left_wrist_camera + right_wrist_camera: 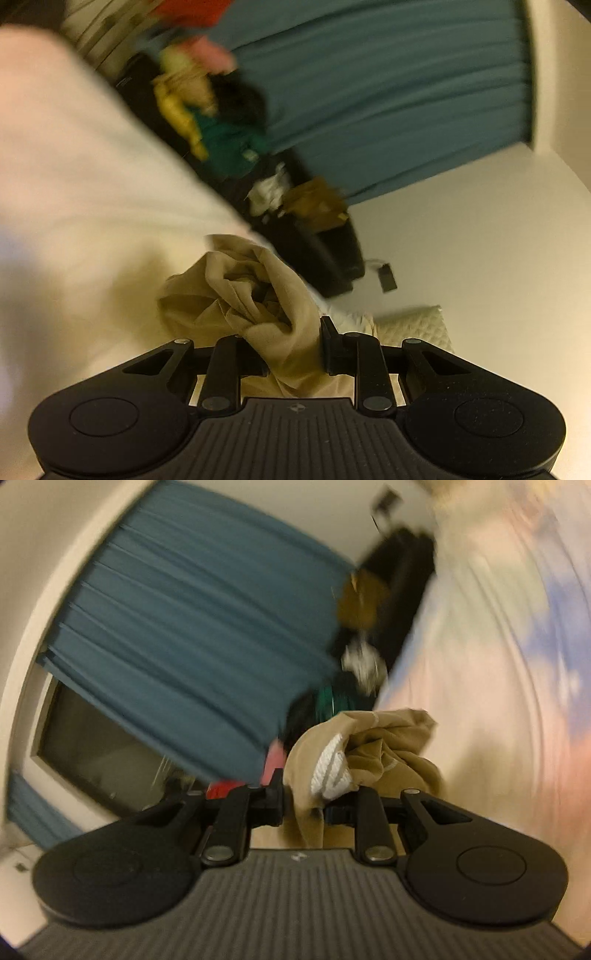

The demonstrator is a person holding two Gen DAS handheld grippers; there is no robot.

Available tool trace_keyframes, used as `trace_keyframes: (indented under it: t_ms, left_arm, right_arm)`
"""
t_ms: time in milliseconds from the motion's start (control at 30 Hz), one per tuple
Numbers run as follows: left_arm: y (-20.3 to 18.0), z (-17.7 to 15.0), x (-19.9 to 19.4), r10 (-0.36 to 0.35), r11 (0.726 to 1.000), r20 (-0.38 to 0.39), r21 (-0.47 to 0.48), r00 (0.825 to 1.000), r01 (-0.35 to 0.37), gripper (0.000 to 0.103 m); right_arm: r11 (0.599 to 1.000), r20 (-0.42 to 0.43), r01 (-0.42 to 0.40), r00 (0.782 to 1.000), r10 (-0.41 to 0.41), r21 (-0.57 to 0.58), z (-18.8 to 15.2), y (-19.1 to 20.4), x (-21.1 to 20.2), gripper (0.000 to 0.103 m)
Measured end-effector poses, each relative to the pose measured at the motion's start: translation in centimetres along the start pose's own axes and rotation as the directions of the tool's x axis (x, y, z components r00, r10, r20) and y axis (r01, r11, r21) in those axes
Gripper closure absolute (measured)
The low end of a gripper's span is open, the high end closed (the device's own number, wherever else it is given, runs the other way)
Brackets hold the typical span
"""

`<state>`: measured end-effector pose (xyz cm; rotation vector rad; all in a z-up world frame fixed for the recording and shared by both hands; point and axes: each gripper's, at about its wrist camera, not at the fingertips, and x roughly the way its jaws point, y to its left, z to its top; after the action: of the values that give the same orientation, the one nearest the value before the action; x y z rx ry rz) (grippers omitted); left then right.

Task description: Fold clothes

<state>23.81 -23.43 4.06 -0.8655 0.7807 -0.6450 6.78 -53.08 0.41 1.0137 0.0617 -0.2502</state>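
Both hand-held grippers, left [293, 354] and right [304, 808], clamped on one bunched tan garment [255, 295]; no fold visible, loose clothes pile [207, 122] beyond, folding remains.

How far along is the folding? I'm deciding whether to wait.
Barely begun. No folded clothes are visible. In hand: the left gripper and right gripper both pinch a bunched tan garment. Left: spreading and folding it, plus the loose clothes pile on the black case.
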Motion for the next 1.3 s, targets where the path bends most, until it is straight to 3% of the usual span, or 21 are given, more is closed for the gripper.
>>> trace_keyframes:
  t_ms: [100,200,333,367,400,533,600,700,733,800,867,900,933,967,1000,1100,1300]
  left_arm:
    - [0.4,-0.6,3.4,0.005,0.998,0.004,0.066,1.0,-0.005,0.077]
    - [4.3,-2.7,6.0,0.097,0.989,-0.056,0.116,0.994,-0.09,0.077]
    - [12.8,-5.8,7.3,0.234,0.972,-0.178,0.068,0.956,-0.225,0.077]
    - [13.5,-6.4,7.1,0.255,0.966,-0.191,0.086,0.948,-0.243,0.077]
    - [13.1,-6.8,6.6,0.269,0.961,-0.19,0.125,0.944,-0.248,0.076]
    - [11.5,-8.3,4.8,0.323,0.923,-0.18,0.279,0.929,-0.266,0.07]
    - [10.6,-9.0,3.9,0.349,0.895,-0.172,0.353,0.921,-0.273,0.066]
    - [9.4,-10.1,2.5,0.387,0.842,-0.156,0.461,0.909,-0.279,0.051]
    - [8.8,-10.4,1.8,0.394,0.826,-0.149,0.491,0.907,-0.278,0.047]
    - [6.7,-10.4,-0.6,0.384,0.807,-0.129,0.528,0.914,-0.265,0.036]
    - [3.8,-10.5,-3.1,0.354,0.792,-0.098,0.561,0.93,-0.243,0.026]
    - [2.3,-10.6,-4.3,0.337,0.783,-0.081,0.577,0.938,-0.231,0.017]
    - [0.9,-10.8,-5.5,0.322,0.769,-0.061,0.599,0.945,-0.224,0.014]
    - [-0.3,-11.1,-6.7,0.309,0.75,-0.037,0.623,0.95,-0.22,0.008]
    - [-1.7,-11.3,-7.7,0.296,0.731,-0.015,0.647,0.955,-0.217,0.001]
    - [-5.2,-12.3,-11.6,0.25,0.683,0.034,0.702,0.968,-0.201,0.0]
    - [-9.8,-14.2,-18.9,0.177,0.649,0.103,0.735,0.979,-0.195,0.0]
  right_arm:
    - [0.998,0.016,0.037,0.999,-0.036,-0.046,-0.6,-2.7,2.6,0.08]
    - [0.993,-0.068,0.117,0.991,-0.118,-0.027,-3.2,-7.9,5.0,0.08]
    - [0.961,-0.256,0.275,0.931,-0.262,0.015,-8.1,-14.7,5.4,0.08]
    - [0.956,-0.288,0.293,0.917,-0.276,0.017,-9.2,-15.6,4.9,0.081]
    - [0.951,-0.318,0.308,0.903,-0.287,0.016,-10.3,-16.5,4.3,0.081]
    - [0.961,-0.323,0.276,0.907,-0.269,-0.025,-11.2,-17.1,2.9,0.08]
    - [0.949,-0.347,0.316,0.888,-0.302,-0.016,-10.6,-16.5,2.8,0.077]
    - [0.923,-0.372,0.383,0.851,-0.37,-0.043,-9.3,-14.6,1.8,0.076]
    - [0.92,-0.365,0.386,0.848,-0.384,-0.071,-9.1,-13.6,1.0,0.076]
    - [0.914,-0.343,0.385,0.847,-0.405,-0.129,-8.6,-11.4,-0.6,0.076]
    - [0.925,-0.319,0.341,0.869,-0.378,-0.168,-8.1,-9.2,-2.6,0.074]
    - [0.928,-0.3,0.317,0.882,-0.364,-0.193,-7.8,-8.0,-3.8,0.055]
    - [0.93,-0.273,0.292,0.897,-0.347,-0.225,-7.6,-6.4,-5.0,0.044]
    - [0.93,-0.245,0.269,0.912,-0.33,-0.252,-7.4,-5.0,-5.8,0.014]
    - [0.925,-0.22,0.253,0.922,-0.319,-0.282,-7.3,-3.7,-6.8,0.0]
    - [0.901,-0.156,0.214,0.944,-0.29,-0.377,-7.0,0.3,-10.0,0.0]
    - [0.867,-0.103,0.151,0.969,-0.226,-0.475,-7.6,5.7,-15.9,0.0]
